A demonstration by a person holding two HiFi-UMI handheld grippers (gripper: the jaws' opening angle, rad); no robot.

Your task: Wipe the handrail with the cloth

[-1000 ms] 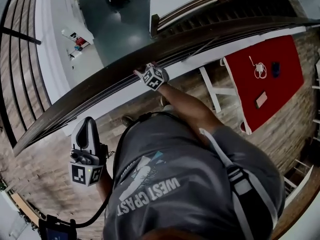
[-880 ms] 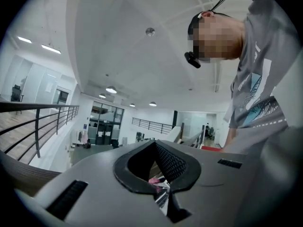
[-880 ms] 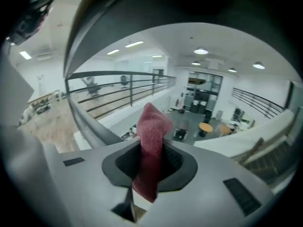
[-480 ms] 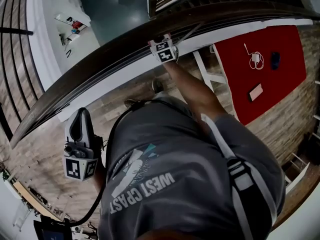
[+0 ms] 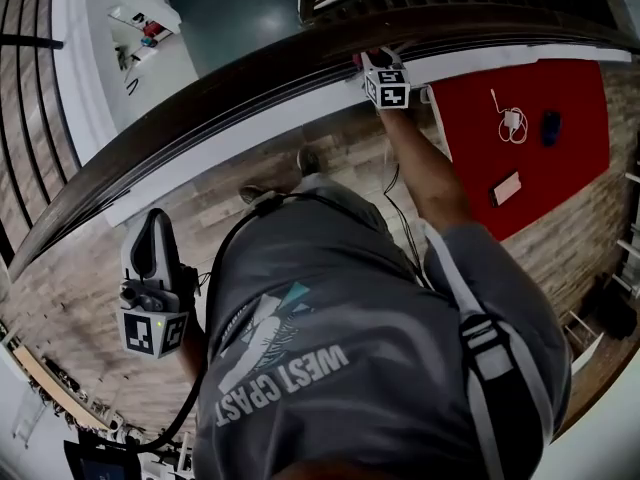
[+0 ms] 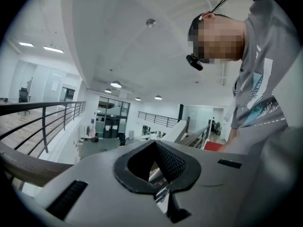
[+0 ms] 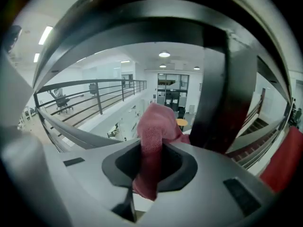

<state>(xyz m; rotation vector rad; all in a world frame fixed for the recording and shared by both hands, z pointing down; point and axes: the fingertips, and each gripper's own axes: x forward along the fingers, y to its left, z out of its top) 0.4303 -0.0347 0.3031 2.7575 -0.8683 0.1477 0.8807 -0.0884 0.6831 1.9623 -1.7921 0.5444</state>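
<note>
The dark curved handrail (image 5: 230, 88) sweeps from lower left to upper right in the head view. My right gripper (image 5: 372, 64) is up against the rail, shut on a pink cloth (image 5: 357, 61) that just peeks out beside it. The right gripper view shows the pink cloth (image 7: 154, 126) pinched in my right gripper (image 7: 149, 162), bunched forward under the dark handrail (image 7: 142, 27). My left gripper (image 5: 150, 230) hangs low at my left side, away from the rail. In its own view my left gripper (image 6: 158, 162) is shut on nothing.
A red table (image 5: 560, 178) holding a cable and small devices stands on the right, white frame legs (image 5: 415, 153) beside it. Beyond the rail is a drop to a lower floor (image 5: 230, 18). Black railing bars (image 5: 30, 88) run at far left.
My right gripper has slid to the right along the handrail with the cloth. The left gripper has stayed by my side, drifting slightly lower.
</note>
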